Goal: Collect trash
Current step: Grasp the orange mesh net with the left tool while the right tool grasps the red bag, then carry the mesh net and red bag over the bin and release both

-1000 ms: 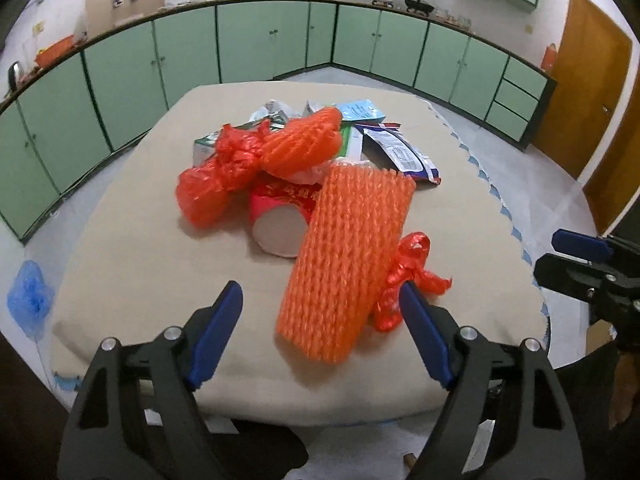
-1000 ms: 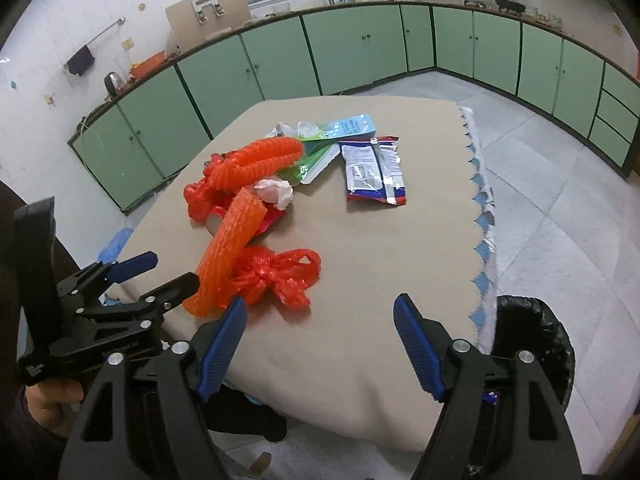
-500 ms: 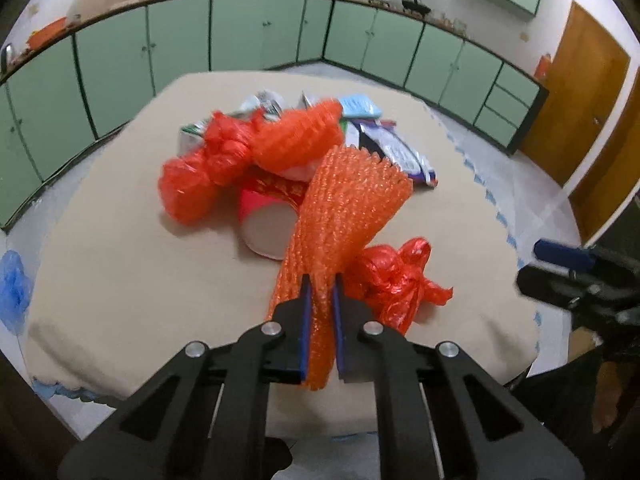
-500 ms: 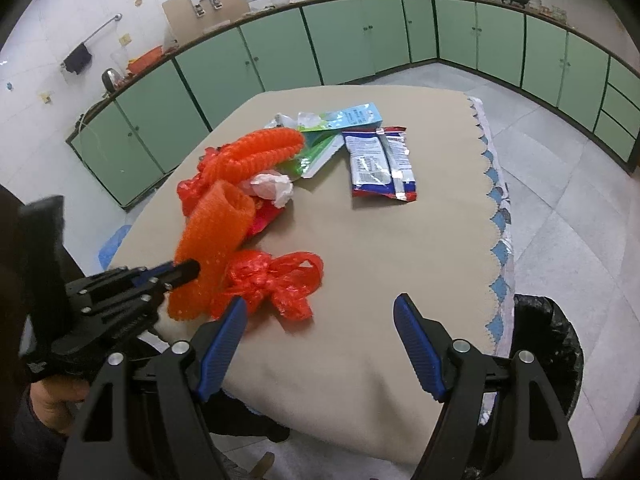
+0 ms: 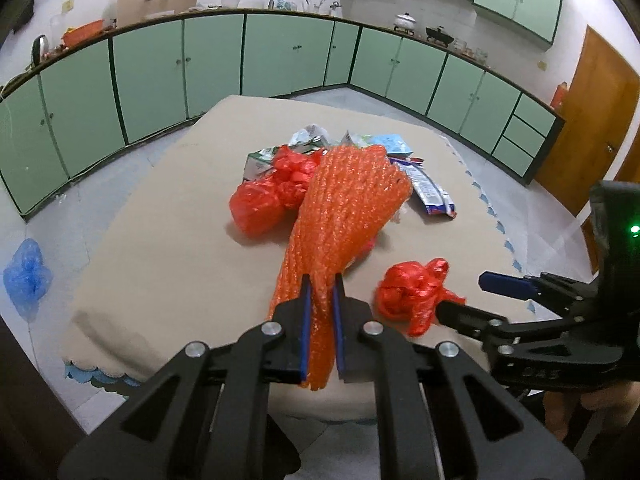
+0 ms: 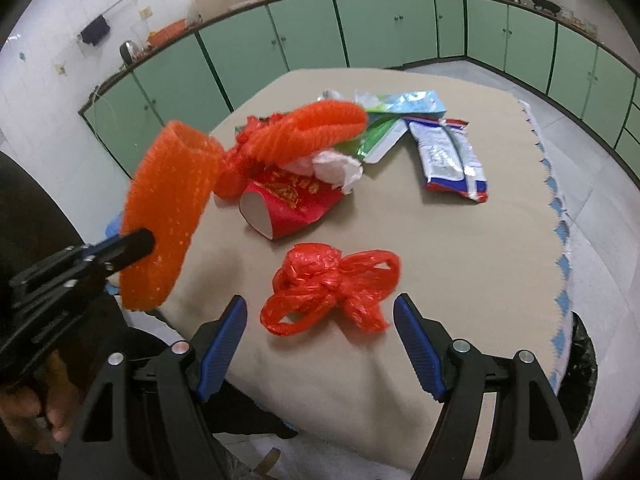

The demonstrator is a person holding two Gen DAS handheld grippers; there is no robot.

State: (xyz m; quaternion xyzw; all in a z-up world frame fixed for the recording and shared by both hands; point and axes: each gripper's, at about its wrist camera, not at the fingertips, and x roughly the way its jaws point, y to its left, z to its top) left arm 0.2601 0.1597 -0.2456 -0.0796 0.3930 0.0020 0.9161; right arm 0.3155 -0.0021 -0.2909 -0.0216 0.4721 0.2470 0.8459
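Lifted orange foam net [image 5: 344, 216] off table [image 5: 168, 240], pinched in left gripper [image 5: 320, 312]; right gripper [image 6: 320, 316], spread, poised around red bag [image 6: 328, 288]; closing needed next.

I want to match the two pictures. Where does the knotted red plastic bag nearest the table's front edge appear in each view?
Left wrist view: the knotted red plastic bag lies lower right of centre, right of the left claw and touching the right claw's near finger.
Right wrist view: the bag lies low in the centre, just ahead of the open right claw.
Shared landmark: the orange foam net gripped by the left claw.
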